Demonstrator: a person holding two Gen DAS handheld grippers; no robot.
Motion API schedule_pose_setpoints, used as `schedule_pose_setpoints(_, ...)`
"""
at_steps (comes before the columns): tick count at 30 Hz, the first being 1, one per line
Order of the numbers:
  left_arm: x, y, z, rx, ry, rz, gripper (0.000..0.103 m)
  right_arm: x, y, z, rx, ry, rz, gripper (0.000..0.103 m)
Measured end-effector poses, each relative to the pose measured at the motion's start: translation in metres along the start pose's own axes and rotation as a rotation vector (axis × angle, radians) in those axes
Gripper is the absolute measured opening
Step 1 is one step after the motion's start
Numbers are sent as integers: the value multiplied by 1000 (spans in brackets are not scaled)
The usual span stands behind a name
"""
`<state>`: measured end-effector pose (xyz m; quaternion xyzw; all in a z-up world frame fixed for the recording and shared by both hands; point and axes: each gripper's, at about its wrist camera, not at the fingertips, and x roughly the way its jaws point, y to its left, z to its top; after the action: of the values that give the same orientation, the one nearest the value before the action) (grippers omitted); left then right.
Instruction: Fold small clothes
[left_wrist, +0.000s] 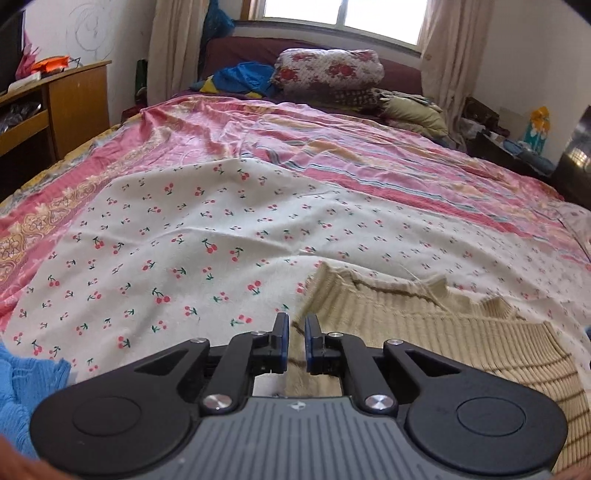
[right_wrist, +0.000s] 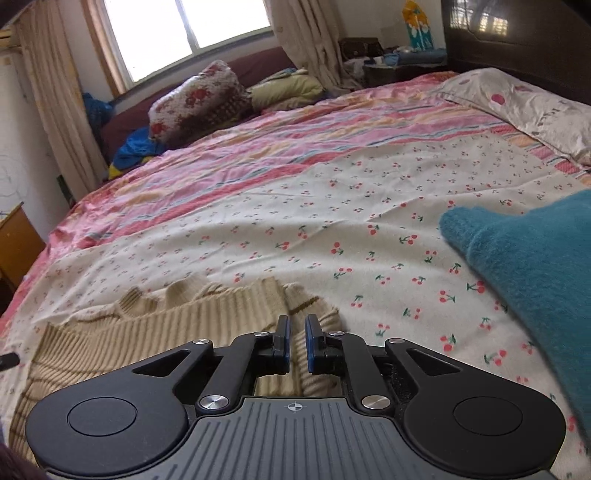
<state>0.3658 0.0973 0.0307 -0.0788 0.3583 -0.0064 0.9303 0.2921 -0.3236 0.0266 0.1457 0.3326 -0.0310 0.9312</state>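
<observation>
Sweater (left_wrist: 424, 332) is pinched at 2 corners, 9 & 3 o'clock, by left gripper (left_wrist: 296, 329) & right gripper (right_wrist: 297, 329), prob. so it can be lifted & folded.

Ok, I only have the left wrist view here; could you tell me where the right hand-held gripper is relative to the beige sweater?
Observer: The right hand-held gripper sits over the right-hand edge of the beige ribbed sweater, fingers nearly together. I cannot tell whether they pinch the knit.
Operator: Thank you. Is anything lying beyond that edge?
Observer: Yes, a teal fuzzy garment lies on the cherry-print sheet, apart from the sweater.
Operator: And further up the bed on that side?
Observer: A pale pillow with a red print lies at the head of the bed.
</observation>
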Motion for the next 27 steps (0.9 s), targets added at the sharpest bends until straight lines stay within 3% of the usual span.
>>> schedule_pose_setpoints(9, -10, -23, -20, 83, 20, -14, 15, -19, 24, -28, -66, 29, 93, 11)
schedule_pose_setpoints(16, -1, -22, -37, 102, 58, 6, 15, -4, 20, -42, -78, 74, 63, 11)
schedule_pose_setpoints(27, 7, -23, -50, 144, 68, 32, 17, 0, 9, -50, -83, 71, 36, 0)
